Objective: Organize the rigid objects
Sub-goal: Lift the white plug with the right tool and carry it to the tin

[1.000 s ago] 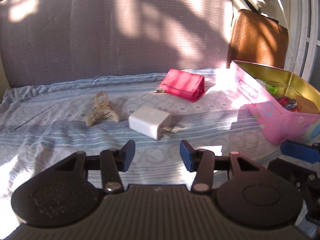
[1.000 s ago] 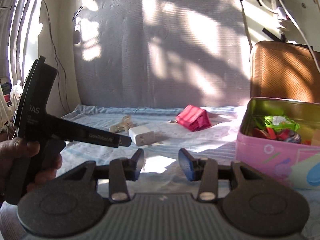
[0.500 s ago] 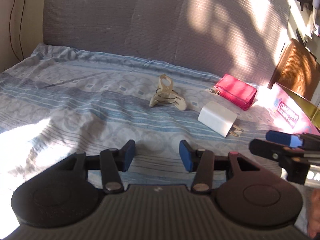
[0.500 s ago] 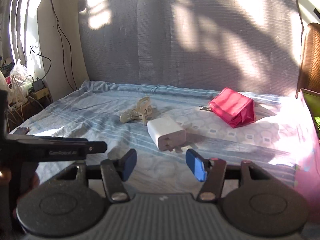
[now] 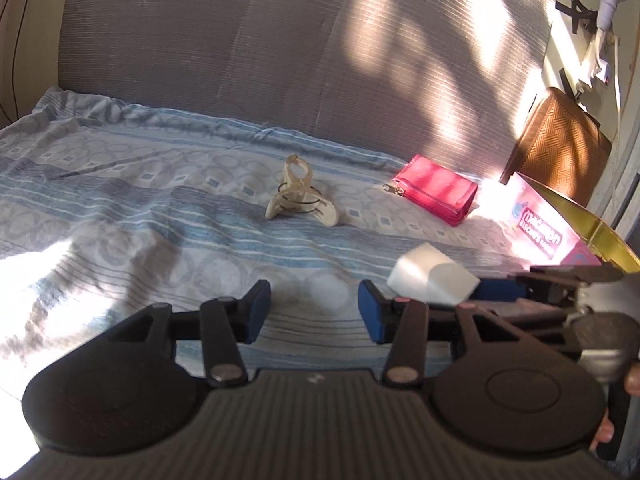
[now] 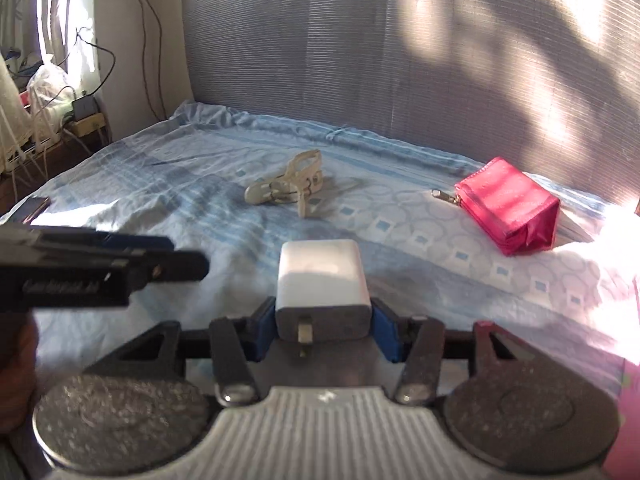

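Note:
A white charger (image 6: 322, 280) lies on the blue patterned sheet (image 6: 420, 240), prongs toward the camera. My right gripper (image 6: 324, 332) has it between its blue pads; the jaws are closing and the pads touch its two sides. In the left wrist view the charger (image 5: 432, 280) shows at right with the right gripper's blue fingertip (image 5: 500, 290) beside it. My left gripper (image 5: 314, 314) stands open over bare sheet, nothing between its fingers. A beige hair claw (image 5: 298, 196) and a red zip pouch (image 5: 436, 188) lie farther back.
A pink tin (image 5: 540, 228) with a gold inside stands at the right edge, a brown woven chair (image 5: 560, 152) behind it. A grey upright panel (image 5: 300, 60) closes off the back. A phone (image 6: 34, 208) lies at the sheet's left edge, with cables beyond.
My right gripper came forward to the charger, opened wider, and now has it between its pads. The left gripper swung left, away from the pink tin, then kept still.

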Demonstrator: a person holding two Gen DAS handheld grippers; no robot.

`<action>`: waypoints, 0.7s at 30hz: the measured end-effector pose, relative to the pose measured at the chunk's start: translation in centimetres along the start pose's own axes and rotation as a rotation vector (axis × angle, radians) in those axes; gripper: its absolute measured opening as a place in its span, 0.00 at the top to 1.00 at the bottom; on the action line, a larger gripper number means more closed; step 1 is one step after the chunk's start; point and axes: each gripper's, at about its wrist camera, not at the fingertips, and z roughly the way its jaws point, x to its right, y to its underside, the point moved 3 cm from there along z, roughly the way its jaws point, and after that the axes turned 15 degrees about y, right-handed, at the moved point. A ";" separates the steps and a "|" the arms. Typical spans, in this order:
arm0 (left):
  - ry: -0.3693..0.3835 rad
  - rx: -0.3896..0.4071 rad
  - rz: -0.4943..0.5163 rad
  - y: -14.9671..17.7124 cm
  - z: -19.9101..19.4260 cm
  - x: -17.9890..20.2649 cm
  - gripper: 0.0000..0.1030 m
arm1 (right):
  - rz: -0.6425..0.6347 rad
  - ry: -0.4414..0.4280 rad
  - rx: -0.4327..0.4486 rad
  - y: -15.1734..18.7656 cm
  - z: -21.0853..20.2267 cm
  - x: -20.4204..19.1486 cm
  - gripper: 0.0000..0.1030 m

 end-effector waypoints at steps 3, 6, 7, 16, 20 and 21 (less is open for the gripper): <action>0.062 -0.014 0.038 0.2 0.0 1.1 0.51 | -0.012 0.003 0.002 3.9 -4.9 1.5 0.53; 0.228 -0.098 0.011 1.0 0.8 3.3 0.51 | -0.008 0.062 0.014 8.0 -9.9 3.8 0.53; 0.309 -0.133 0.015 1.6 1.1 5.1 0.51 | 0.004 0.088 0.015 9.2 -11.4 4.8 0.53; 0.666 -0.297 0.209 5.1 3.5 18.9 0.50 | 0.116 0.324 0.063 15.8 -19.3 8.8 0.41; 0.636 -0.335 0.232 6.4 3.9 19.8 0.50 | 0.100 0.323 0.104 16.0 -19.5 7.8 0.41; 0.627 -0.338 0.214 6.5 3.9 19.5 0.50 | 0.100 0.311 0.109 16.0 -19.3 7.5 0.41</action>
